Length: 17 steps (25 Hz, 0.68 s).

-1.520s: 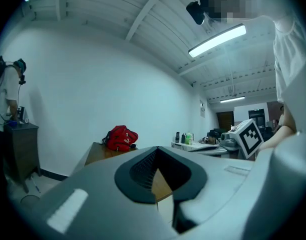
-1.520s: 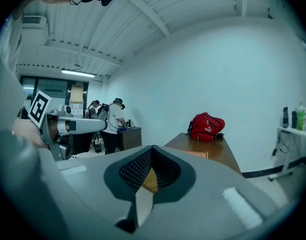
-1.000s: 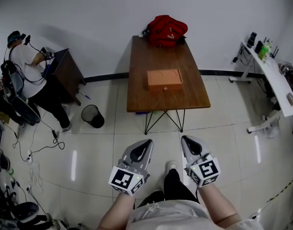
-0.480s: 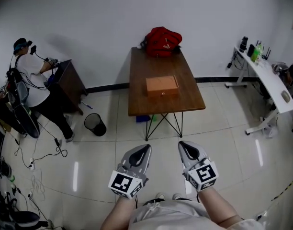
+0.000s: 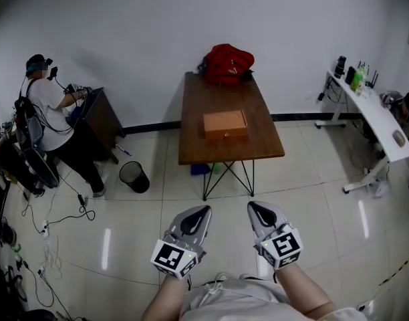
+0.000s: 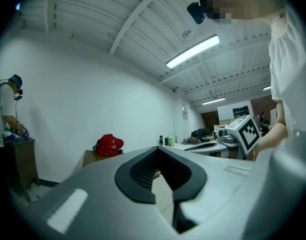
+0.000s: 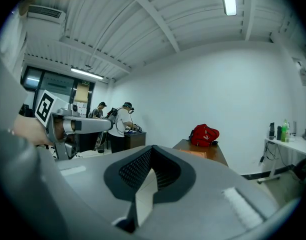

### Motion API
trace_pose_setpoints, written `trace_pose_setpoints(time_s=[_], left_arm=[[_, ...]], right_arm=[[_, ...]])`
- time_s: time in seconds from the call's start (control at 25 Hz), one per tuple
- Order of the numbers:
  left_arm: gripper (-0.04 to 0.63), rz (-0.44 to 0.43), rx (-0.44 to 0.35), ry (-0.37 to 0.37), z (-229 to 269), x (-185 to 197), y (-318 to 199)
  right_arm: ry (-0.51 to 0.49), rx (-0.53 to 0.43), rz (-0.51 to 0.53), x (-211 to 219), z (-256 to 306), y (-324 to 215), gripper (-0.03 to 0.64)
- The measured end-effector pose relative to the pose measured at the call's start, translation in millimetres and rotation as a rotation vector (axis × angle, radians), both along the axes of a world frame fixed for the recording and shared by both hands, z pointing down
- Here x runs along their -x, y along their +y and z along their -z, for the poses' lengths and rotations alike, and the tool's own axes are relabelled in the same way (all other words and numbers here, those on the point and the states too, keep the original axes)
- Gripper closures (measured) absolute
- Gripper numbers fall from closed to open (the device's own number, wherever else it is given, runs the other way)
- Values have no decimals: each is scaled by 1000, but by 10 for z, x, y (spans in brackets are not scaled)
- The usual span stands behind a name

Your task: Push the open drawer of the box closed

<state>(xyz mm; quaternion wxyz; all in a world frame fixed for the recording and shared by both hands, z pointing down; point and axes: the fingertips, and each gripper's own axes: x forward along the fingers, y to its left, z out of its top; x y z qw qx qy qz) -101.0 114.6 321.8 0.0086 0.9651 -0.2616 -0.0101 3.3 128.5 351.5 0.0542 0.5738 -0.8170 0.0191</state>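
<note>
A tan wooden box (image 5: pixel 224 124) sits mid-way along a brown table (image 5: pixel 191 146), far ahead of me in the head view. A small knob shows on its front face; how far the drawer stands out is too small to tell. A red bag (image 5: pixel 227 64) lies at the table's far end. My left gripper (image 5: pixel 203 208) and right gripper (image 5: pixel 252 204) hover low over the floor, well short of the table. Both are shut on nothing, tips meeting. The left gripper (image 6: pixel 157 149) looks toward the bag (image 6: pixel 109 145). The right gripper (image 7: pixel 153 147) faces the box (image 7: pixel 195 153).
A person (image 5: pixel 47 102) works at a dark cabinet (image 5: pixel 97 112) at the left, with a black waste bin (image 5: pixel 132 176) nearby. Cables trail over the floor at the left. A white desk (image 5: pixel 378 119) with bottles runs along the right wall. Tiled floor lies between me and the table.
The table and box have shifted slightly in the head view, and my feet have dropped out of sight. Both grippers hold the same shut pose, a little lower in view.
</note>
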Motion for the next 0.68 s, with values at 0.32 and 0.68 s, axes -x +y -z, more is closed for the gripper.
trace_pose_setpoints(time_s=[0.32,0.68], left_arm=[[589,21,15,12,-44,-85,15],[589,39,22,3,-69,-119,-129]], right_arm=[[4,6,16,-85,-36,39,611],[9,23,14,-156,-80,-85,611]])
